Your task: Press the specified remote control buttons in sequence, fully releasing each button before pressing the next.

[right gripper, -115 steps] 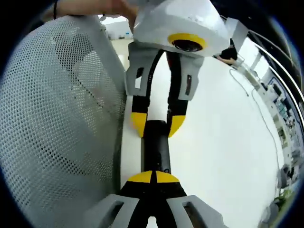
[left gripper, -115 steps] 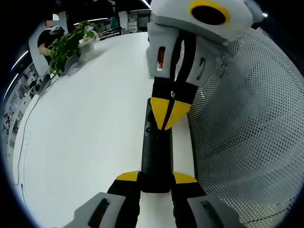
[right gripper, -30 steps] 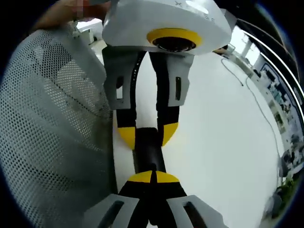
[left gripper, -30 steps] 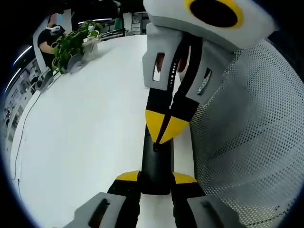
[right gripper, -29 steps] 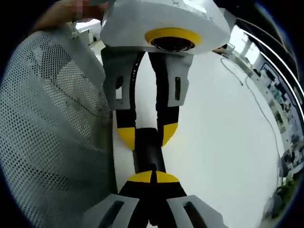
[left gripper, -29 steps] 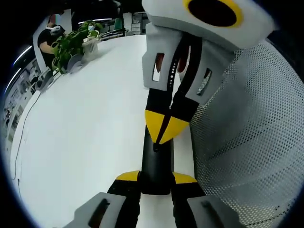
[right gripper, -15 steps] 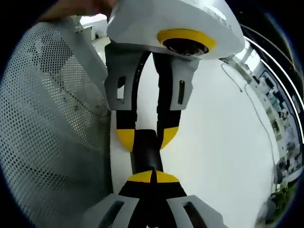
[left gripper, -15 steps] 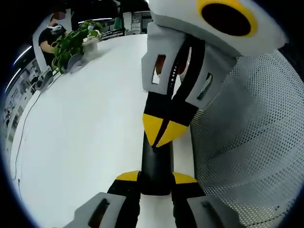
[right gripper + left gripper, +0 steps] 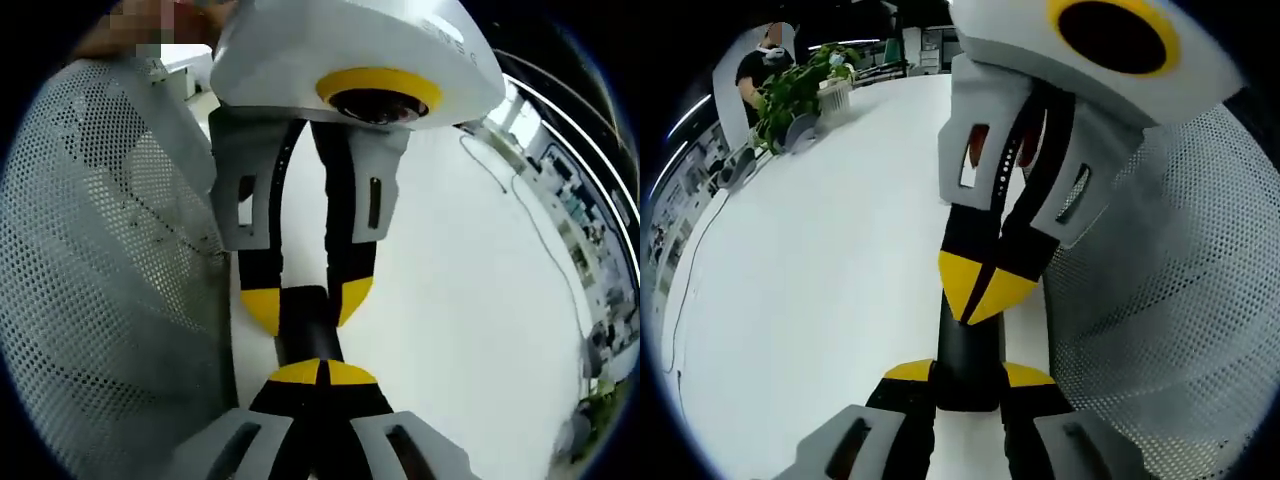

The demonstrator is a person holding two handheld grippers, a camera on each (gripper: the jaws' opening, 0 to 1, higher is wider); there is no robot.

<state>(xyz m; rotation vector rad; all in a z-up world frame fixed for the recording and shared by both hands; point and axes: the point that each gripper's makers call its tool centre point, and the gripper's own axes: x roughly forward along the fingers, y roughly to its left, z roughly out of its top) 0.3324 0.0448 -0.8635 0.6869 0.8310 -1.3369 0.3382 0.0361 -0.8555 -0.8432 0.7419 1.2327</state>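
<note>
A slim black remote control lies lengthwise over the white table. My left gripper is shut on its near end, one yellow tip on each side. My right gripper comes down from above with its yellow tips shut together, their point resting on the remote's top face; the buttons under it are hidden. In the right gripper view the shut right gripper sits on the remote, and the left gripper clamps the remote's far end just beyond.
A grey perforated mesh surface curves up right beside the remote, seen as mesh in the right gripper view. A potted plant and a person stand at the table's far end. A cable runs along the far table edge.
The right gripper's shut tips have slid along the remote toward the left gripper since the earliest frames, and slightly closer over the last second. The left grip is unchanged.
</note>
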